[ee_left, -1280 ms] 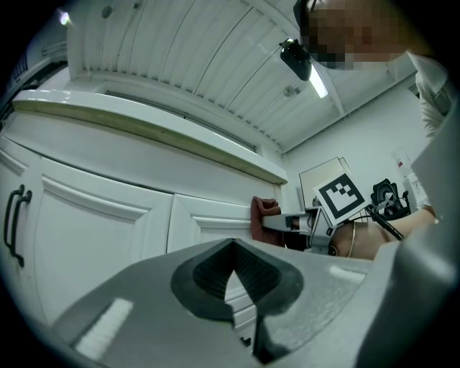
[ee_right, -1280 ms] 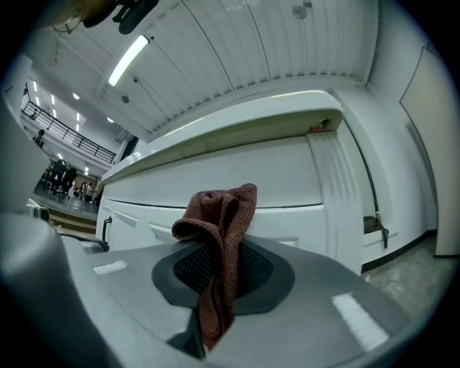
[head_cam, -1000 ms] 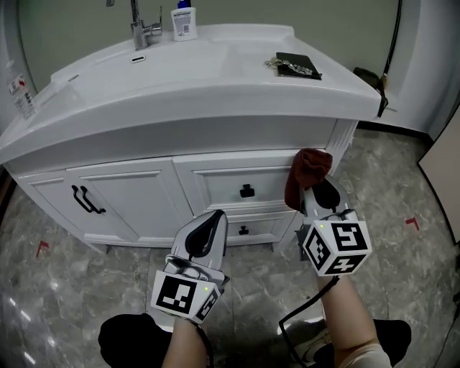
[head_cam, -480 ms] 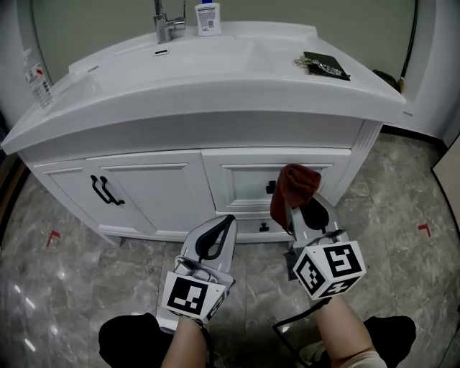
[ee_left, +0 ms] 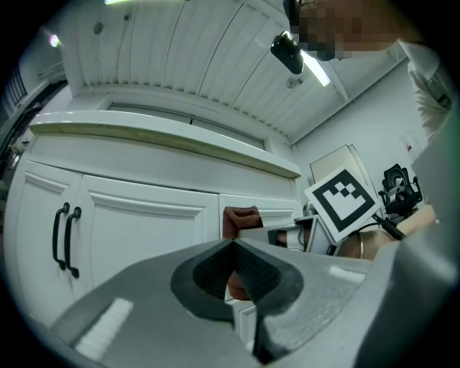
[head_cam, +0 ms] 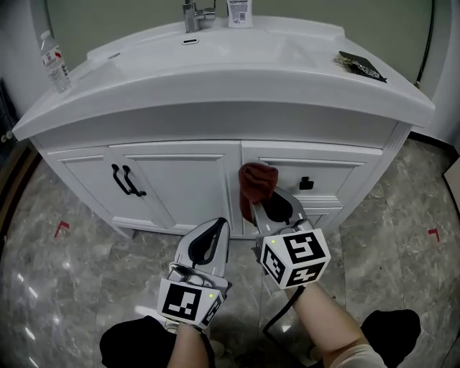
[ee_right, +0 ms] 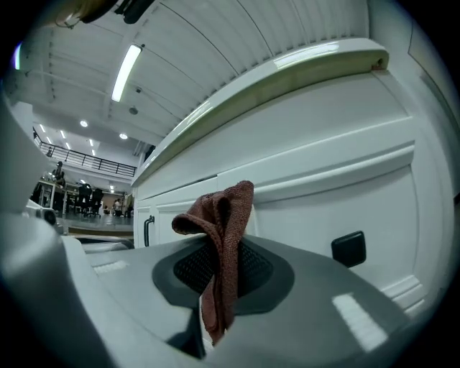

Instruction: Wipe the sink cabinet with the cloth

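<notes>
Wiping likely called for firm, flat contact: right gripper (head_cam: 277,208) was clenched on cloth (head_cam: 255,185), bunched at its 12 o'clock near sink cabinet (head_cam: 180,172) front; left gripper (head_cam: 215,224) was closed, empty, at 8 o'clock.

The sink cabinet (head_cam: 180,180) stands on the floor (head_cam: 72,273) ahead of me. On its bench (head_cam: 287,57) the faucet (head_cam: 192,14) is at the back centre with a bottle (head_cam: 239,11) just right of it. A water bottle (head_cam: 54,61) is at the far left edge and a small flat item (head_cam: 359,63) at the far right. Below, paired door handles (head_cam: 126,180) sit left and a drawer knob (head_cam: 307,183) right. The cloth (head_cam: 255,188), pinched in my right claw (head_cam: 264,203), is between them, just before the cabinet front (contact I cannot confirm). My left claw (head_cam: 215,228) sits left of it, nearer me.
</notes>
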Action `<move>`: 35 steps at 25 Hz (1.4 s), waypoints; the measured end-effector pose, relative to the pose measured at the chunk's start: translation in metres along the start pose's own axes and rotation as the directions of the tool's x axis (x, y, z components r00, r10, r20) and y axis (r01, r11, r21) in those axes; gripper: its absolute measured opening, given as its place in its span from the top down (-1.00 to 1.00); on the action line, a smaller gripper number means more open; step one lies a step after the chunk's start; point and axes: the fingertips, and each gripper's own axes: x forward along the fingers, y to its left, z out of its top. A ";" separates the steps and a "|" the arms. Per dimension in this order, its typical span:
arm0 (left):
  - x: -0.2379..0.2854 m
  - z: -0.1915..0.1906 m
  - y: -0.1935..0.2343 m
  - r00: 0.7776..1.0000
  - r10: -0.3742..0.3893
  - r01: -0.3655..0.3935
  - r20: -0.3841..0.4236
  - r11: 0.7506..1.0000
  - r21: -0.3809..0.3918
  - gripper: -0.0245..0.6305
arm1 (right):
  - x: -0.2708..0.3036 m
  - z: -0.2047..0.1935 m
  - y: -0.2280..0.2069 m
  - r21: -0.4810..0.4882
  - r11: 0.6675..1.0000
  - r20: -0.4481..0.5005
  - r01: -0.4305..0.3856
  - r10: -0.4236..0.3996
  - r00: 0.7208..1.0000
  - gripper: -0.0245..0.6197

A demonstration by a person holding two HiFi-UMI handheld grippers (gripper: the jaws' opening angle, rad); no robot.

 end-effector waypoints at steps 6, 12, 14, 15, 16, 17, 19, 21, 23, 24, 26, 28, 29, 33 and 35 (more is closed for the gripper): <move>0.000 -0.003 -0.001 1.000 -0.003 0.003 -0.005 1.000 -0.006 0.93 | 0.010 -0.006 -0.013 -0.033 0.997 -0.015 0.068 -0.069 0.998 0.68; 0.014 -0.013 -0.014 0.999 -0.040 0.040 -0.010 0.999 -0.026 0.93 | -0.003 -0.013 -0.048 -0.029 0.989 -0.033 0.145 -0.146 0.989 0.68; 0.019 -0.020 -0.020 0.998 -0.058 0.058 -0.020 0.998 -0.031 0.93 | -0.007 -0.015 -0.057 -0.027 0.985 -0.039 0.169 -0.170 0.985 0.68; 0.021 -0.023 -0.022 0.997 -0.067 0.066 -0.024 0.997 -0.034 0.93 | -0.009 -0.015 -0.059 -0.038 0.983 -0.040 0.181 -0.183 0.982 0.68; 0.024 -0.025 -0.024 0.997 -0.075 0.074 -0.027 0.997 -0.037 0.93 | -0.010 -0.015 -0.060 -0.051 0.980 -0.039 0.192 -0.194 0.980 0.68; 0.026 -0.026 -0.027 0.996 -0.083 0.082 -0.029 0.996 -0.039 0.93 | -0.010 -0.015 -0.061 -0.060 0.977 -0.038 0.202 -0.205 0.978 0.68; 0.029 -0.028 -0.032 0.995 -0.097 0.096 -0.029 0.994 -0.041 0.93 | -0.010 -0.016 -0.063 -0.071 0.973 -0.041 0.220 -0.224 0.974 0.68; 0.031 -0.027 -0.034 0.994 -0.105 0.104 -0.026 0.994 -0.043 0.93 | -0.013 -0.016 -0.061 -0.056 0.976 -0.048 0.210 -0.213 0.976 0.68; 0.032 -0.026 -0.034 0.994 -0.103 0.102 -0.023 0.994 -0.046 0.93 | -0.019 -0.011 -0.052 -0.012 0.989 -0.043 0.147 -0.148 0.988 0.69; 0.032 -0.025 -0.033 0.995 -0.100 0.099 -0.022 0.994 -0.047 0.93 | -0.026 -0.005 -0.047 -0.008 0.992 -0.028 0.122 -0.122 0.992 0.69; 0.034 -0.024 -0.032 0.995 -0.094 0.093 -0.020 0.994 -0.052 0.93 | -0.041 0.010 -0.049 -0.038 0.992 0.009 0.119 -0.118 0.993 0.69; 0.036 -0.024 -0.034 0.996 -0.091 0.090 -0.018 0.994 -0.055 0.93 | -0.056 0.017 -0.065 -0.067 0.986 0.028 0.155 -0.154 0.988 0.69; 0.038 -0.024 -0.036 0.996 -0.090 0.089 -0.018 0.995 -0.055 0.93 | -0.062 0.018 -0.075 -0.077 0.981 0.029 0.177 -0.176 0.984 0.68; 0.048 -0.028 -0.053 0.993 -0.115 0.113 -0.025 0.992 -0.050 0.93 | -0.070 0.012 -0.108 -0.102 0.970 0.015 0.220 -0.219 0.976 0.68; 0.054 -0.032 -0.066 0.990 -0.139 0.138 -0.037 0.989 -0.045 0.93 | -0.067 0.009 -0.113 -0.123 0.969 0.012 0.213 -0.213 0.977 0.68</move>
